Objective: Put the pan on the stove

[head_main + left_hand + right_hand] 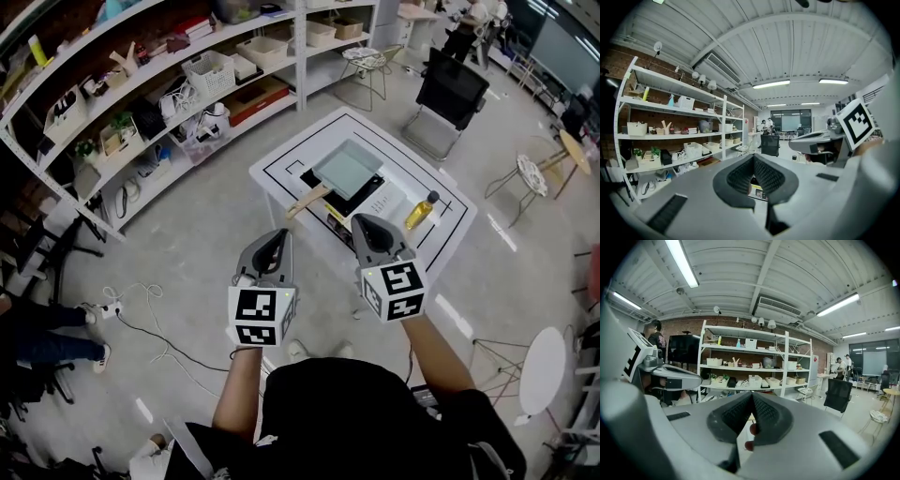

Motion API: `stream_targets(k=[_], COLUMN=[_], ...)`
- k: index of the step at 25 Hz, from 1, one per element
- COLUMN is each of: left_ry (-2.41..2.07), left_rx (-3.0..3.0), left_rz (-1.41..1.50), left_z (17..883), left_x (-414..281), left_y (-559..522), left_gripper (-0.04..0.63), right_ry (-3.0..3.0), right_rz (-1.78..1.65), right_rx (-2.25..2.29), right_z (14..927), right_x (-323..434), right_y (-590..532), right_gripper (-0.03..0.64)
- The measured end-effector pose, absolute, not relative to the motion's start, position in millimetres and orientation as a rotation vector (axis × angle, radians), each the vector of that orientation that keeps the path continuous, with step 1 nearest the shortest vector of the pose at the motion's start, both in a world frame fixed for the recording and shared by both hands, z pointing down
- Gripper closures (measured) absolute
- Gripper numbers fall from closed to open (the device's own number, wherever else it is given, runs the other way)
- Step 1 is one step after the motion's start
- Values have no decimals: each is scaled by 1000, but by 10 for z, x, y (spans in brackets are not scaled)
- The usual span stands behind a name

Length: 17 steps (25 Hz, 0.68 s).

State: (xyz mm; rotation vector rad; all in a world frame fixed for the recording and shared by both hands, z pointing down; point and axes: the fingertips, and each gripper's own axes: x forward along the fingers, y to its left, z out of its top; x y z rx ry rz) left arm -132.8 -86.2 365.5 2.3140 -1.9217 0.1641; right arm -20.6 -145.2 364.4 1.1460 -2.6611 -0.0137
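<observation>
Square grey pan (348,169), wooden handle (307,201)

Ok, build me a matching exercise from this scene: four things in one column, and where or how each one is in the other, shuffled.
Things
1. pan
2. oil bottle
3. left gripper
4. black chair

Places or states
A. on the floor beyond the table
B. jaws shut, nothing between them
C. sitting on the stove
D. standing on the table, to the right of the stove

Pairs: 1-C, 2-D, 3-B, 4-A
</observation>
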Motion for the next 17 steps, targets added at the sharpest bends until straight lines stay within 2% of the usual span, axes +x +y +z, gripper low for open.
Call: stream_targets(k=[17], left_ry=[-1934], left_rx=[2293], left_rz=[165], left_z=[3615], left_x=[-1181], left_y=[-808], left_gripper=[584], right_ry=[-2692], right_rz=[9], right_rx=[1123], right_z=[3658], right_x=[-69], right_y=[-1439], right_gripper=[615])
